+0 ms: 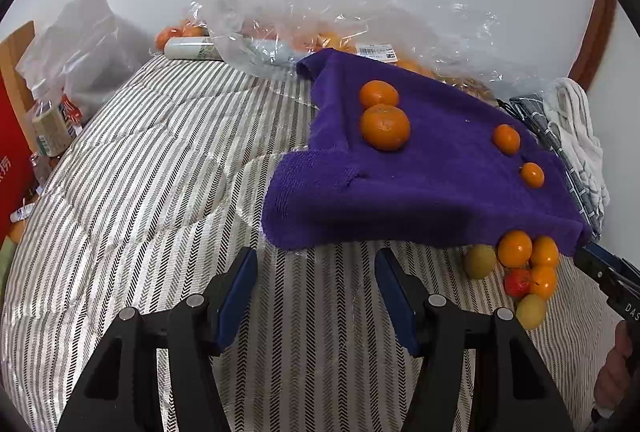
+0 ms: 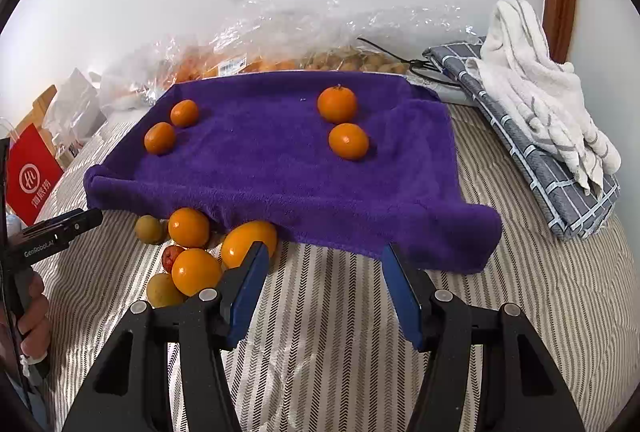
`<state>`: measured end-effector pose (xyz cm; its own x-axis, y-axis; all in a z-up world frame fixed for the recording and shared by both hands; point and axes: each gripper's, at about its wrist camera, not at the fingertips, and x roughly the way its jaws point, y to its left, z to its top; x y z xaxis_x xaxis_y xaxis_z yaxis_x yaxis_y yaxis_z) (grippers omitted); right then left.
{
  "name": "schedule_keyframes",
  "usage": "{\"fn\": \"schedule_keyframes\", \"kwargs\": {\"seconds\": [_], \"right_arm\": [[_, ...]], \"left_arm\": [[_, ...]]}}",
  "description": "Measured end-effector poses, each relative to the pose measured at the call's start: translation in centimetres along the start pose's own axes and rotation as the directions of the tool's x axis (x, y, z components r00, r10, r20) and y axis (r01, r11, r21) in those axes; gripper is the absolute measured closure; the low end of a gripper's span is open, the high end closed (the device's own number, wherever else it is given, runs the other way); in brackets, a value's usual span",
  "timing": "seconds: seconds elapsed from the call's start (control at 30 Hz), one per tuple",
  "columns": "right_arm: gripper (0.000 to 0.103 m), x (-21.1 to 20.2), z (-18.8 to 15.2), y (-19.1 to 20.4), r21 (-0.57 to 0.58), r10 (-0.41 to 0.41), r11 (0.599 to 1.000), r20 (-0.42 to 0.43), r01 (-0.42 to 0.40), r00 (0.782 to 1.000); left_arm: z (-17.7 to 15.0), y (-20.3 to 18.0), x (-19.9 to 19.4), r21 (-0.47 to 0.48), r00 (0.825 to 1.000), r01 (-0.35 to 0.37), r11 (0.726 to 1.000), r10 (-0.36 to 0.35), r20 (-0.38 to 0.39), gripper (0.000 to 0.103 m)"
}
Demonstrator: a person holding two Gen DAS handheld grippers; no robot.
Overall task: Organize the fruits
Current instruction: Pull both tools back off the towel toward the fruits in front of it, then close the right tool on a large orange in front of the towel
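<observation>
A purple towel (image 1: 432, 187) (image 2: 280, 167) lies on the striped bed cover. Two mandarins (image 1: 385, 127) (image 2: 348, 140) lie close together on it, and two smaller oranges (image 1: 506, 139) (image 2: 160, 138) lie at its other side. A heap of loose fruit (image 1: 520, 264) (image 2: 192, 256) sits at the towel's near edge: oranges, yellow-green fruits and a small red one. My left gripper (image 1: 316, 256) is open and empty, just short of the towel. My right gripper (image 2: 324, 252) is open and empty, its left finger beside the heap's front orange (image 2: 248, 242).
Clear plastic bags of fruit (image 1: 320, 27) (image 2: 280, 43) lie against the wall behind the towel. Folded grey and white cloths (image 2: 540, 119) (image 1: 568, 135) lie to the right. A red bag (image 2: 32, 175), bottles (image 1: 52, 127) and a white tube (image 1: 192, 48) stand at the left.
</observation>
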<state>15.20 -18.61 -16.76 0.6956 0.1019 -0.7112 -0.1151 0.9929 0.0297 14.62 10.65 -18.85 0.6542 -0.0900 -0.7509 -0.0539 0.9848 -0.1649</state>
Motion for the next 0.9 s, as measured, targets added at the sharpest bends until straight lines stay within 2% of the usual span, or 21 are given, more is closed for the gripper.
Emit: {"fn": "schedule_keyframes", "kwargs": {"seconds": [0.13, 0.27, 0.5, 0.63, 0.83, 0.87, 0.9], "right_arm": [[0.044, 0.2, -0.1, 0.5, -0.007, 0.013, 1.0, -0.007, -0.013, 1.0], [0.045, 0.0, 0.0, 1.3, -0.024, 0.038, 0.999, 0.002, -0.038, 0.999], [0.045, 1.4, 1.2, 2.1, 0.006, 0.115, 0.993, -0.036, -0.115, 0.993], [0.045, 2.9, 1.6, 2.7, 0.016, 0.116, 0.993, -0.084, -0.115, 0.99], [0.045, 4.1, 2.0, 2.3, 0.07, 0.131, 0.99, -0.112, -0.124, 0.985], [0.046, 4.2, 2.1, 2.3, 0.076, 0.135, 0.989, -0.116, -0.126, 0.984], [0.054, 4.3, 2.1, 2.2, 0.082, 0.138, 0.988, -0.121, -0.129, 0.983]], "left_arm": [[-0.1, -0.6, 0.2, 0.035, 1.0, -0.02, 0.999, 0.02, -0.013, 0.037], [-0.1, -0.7, 0.2, 0.041, 1.0, -0.023, 0.999, 0.024, -0.015, 0.037], [-0.1, -0.8, 0.3, 0.045, 1.0, -0.021, 0.999, 0.022, -0.017, 0.035], [-0.1, -0.8, 0.3, 0.045, 1.0, -0.016, 0.999, 0.017, -0.017, 0.033], [-0.2, -1.2, 0.4, 0.065, 0.999, -0.029, 0.998, 0.03, -0.022, 0.03], [-0.2, -1.2, 0.4, 0.064, 0.999, -0.029, 0.997, 0.031, -0.022, 0.03], [-0.2, -1.2, 0.4, 0.064, 0.999, -0.03, 0.997, 0.031, -0.022, 0.03]]}}
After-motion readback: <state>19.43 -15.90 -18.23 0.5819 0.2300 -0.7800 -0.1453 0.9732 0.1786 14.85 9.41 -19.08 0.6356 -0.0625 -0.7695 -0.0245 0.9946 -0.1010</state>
